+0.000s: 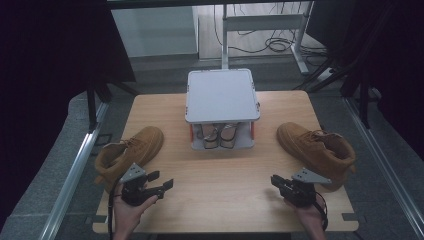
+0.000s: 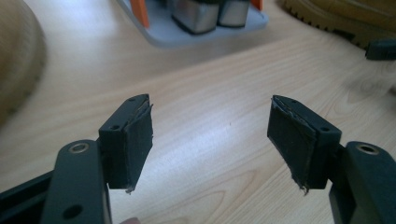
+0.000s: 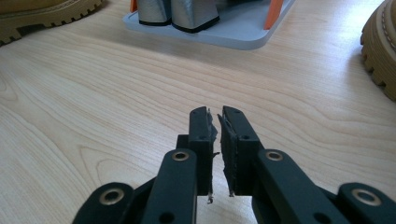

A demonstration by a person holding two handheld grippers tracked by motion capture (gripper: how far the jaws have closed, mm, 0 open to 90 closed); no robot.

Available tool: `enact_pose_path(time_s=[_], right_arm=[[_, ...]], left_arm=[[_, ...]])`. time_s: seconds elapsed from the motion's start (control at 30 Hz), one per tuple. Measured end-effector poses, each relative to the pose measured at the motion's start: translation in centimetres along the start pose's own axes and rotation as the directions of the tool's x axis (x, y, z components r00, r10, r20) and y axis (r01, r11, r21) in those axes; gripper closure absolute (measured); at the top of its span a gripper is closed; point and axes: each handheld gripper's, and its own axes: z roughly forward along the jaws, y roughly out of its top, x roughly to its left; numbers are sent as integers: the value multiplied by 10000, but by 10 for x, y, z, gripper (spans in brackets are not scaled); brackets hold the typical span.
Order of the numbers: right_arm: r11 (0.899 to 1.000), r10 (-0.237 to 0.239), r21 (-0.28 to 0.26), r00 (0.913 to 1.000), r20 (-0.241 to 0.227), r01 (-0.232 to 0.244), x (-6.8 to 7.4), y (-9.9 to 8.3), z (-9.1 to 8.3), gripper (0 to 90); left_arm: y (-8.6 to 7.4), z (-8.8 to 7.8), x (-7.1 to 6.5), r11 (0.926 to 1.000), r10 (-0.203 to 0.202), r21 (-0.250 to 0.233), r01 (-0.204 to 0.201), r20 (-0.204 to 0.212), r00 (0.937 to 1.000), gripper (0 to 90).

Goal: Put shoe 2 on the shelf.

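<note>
Two tan boots lie on the wooden table [image 1: 220,170]: one boot [image 1: 131,152] at the left, the other boot [image 1: 317,147] at the right. Between them at the back stands a grey two-tier rack [image 1: 222,95] with a pair of silvery shoes [image 1: 220,135] on its lower shelf. My left gripper [image 1: 161,183] hovers near the front left, just right of the left boot, open with nothing between its pads [image 2: 135,140]. My right gripper [image 1: 276,181] sits at the front right, beside the right boot's heel, shut on nothing, its pads [image 3: 210,140] nearly touching.
The rack's base and orange posts [image 3: 273,11] lie ahead of both grippers. Bare wood spans the table's middle and front. Metal rails [image 1: 75,170] run along both sides of the table, and a desk frame with cables [image 1: 270,35] stands behind.
</note>
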Motion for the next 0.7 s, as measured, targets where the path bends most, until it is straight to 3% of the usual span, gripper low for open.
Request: enact_pose_path(time_s=[0.2, 0.4, 0.53, 0.7], right_arm=[[9998, 187, -16, 9998, -100, -187, 2, 0, 1, 671], [9998, 173, 59, 9992, -359, -171, 7, 1, 6, 554], [9998, 164, 132, 9992, -377, -159, 8, 0, 6, 516], [9996, 271, 89, 9993, -243, -269, 7, 1, 4, 500]], left_arm=[[24, -28, 9, 9991, 238, -343, -248, -278, 9993, 318], [46, -63, 32, 9973, 354, -604, -416, -1003, 9943, 323], [55, -84, 58, 9962, -72, -863, -86, -1807, 9835, 346], [61, -98, 95, 9944, -774, -900, 559, -2562, 9635, 385]])
